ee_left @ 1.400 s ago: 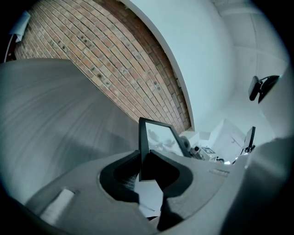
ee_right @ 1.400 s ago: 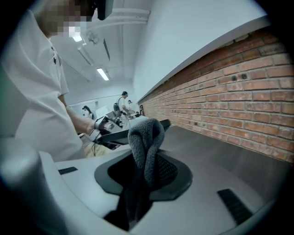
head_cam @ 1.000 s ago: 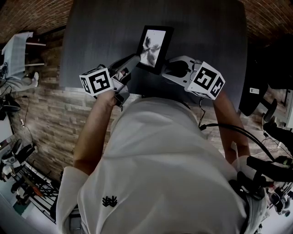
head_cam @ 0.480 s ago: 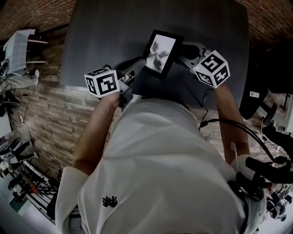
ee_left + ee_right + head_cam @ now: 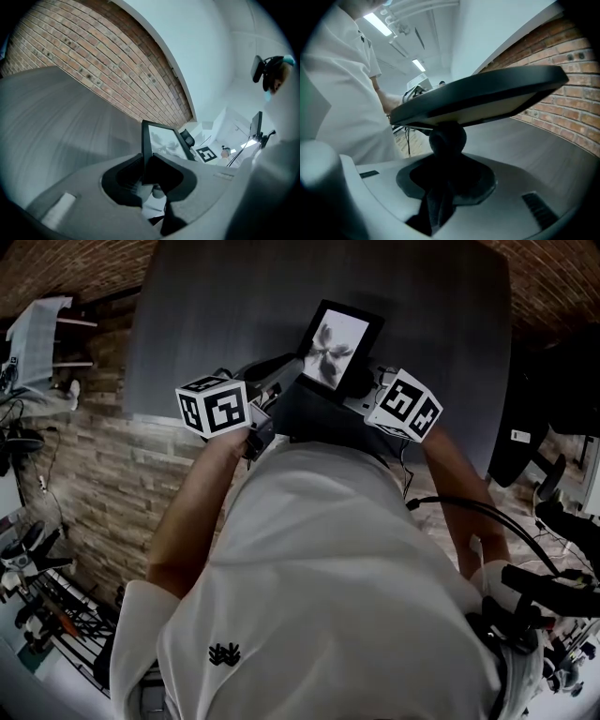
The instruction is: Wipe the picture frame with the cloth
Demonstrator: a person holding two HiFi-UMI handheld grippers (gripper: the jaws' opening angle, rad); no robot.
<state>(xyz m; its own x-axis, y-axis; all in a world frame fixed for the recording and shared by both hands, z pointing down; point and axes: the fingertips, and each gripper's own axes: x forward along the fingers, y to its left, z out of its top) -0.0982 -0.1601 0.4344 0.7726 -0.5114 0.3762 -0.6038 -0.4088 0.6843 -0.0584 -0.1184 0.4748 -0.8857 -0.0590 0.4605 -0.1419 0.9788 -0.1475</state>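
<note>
A black picture frame (image 5: 336, 346) with a pale flower print is held tilted above the dark grey table (image 5: 216, 306). My left gripper (image 5: 281, 371) is shut on the frame's left edge; in the left gripper view the frame (image 5: 161, 139) stands upright out of the gripper (image 5: 146, 165). My right gripper (image 5: 361, 395) sits at the frame's near right corner, shut on a dark cloth. In the right gripper view the bunched cloth (image 5: 446, 139) sticks out of the gripper (image 5: 446, 161) and presses against the frame (image 5: 487, 96) just above it.
The table's near edge (image 5: 169, 418) runs just under both grippers, close to the person's body. A brick wall (image 5: 93, 61) lies beyond the table. Cables and dark equipment (image 5: 553, 521) stand on the floor at the right, and a white chair (image 5: 37, 343) at the far left.
The frame has been raised a little and shifted right. The right gripper with the cloth slid up along the frame's right side, then came back down to its near right corner.
</note>
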